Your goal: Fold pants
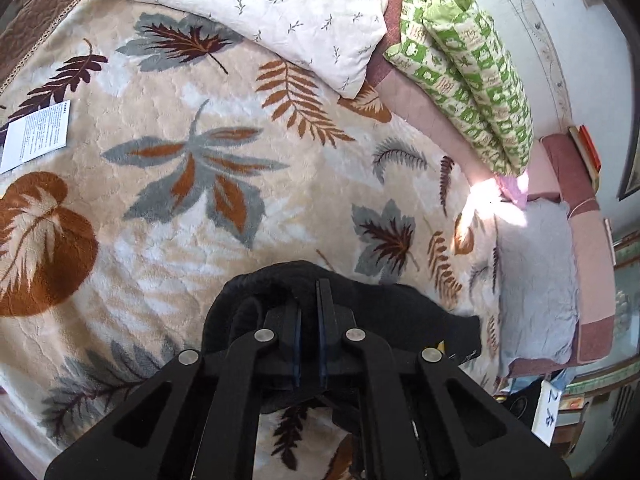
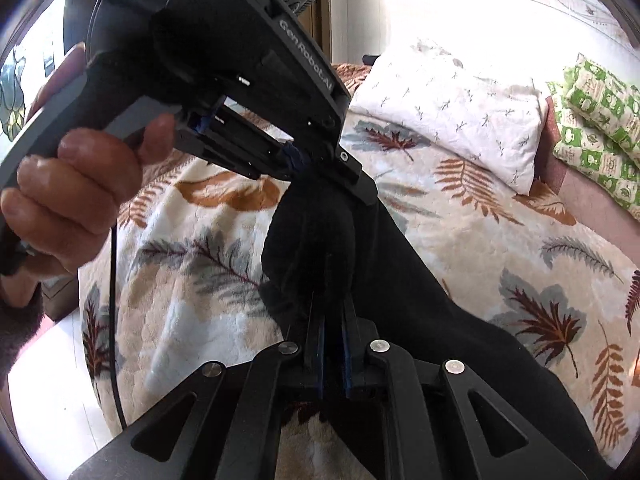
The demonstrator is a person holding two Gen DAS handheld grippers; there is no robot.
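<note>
Soft, limp black pants (image 2: 400, 280), center frame: clenched in left gripper (image 2: 320, 168) and right gripper (image 2: 330, 312); regrip at bunched edges.

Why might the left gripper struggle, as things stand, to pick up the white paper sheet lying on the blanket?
Probably it cannot yet: the left gripper is shut on the black pants, so its fingers are occupied. The paper sheet lies uncovered on the blanket with nothing on it, so the way is otherwise free.
</note>
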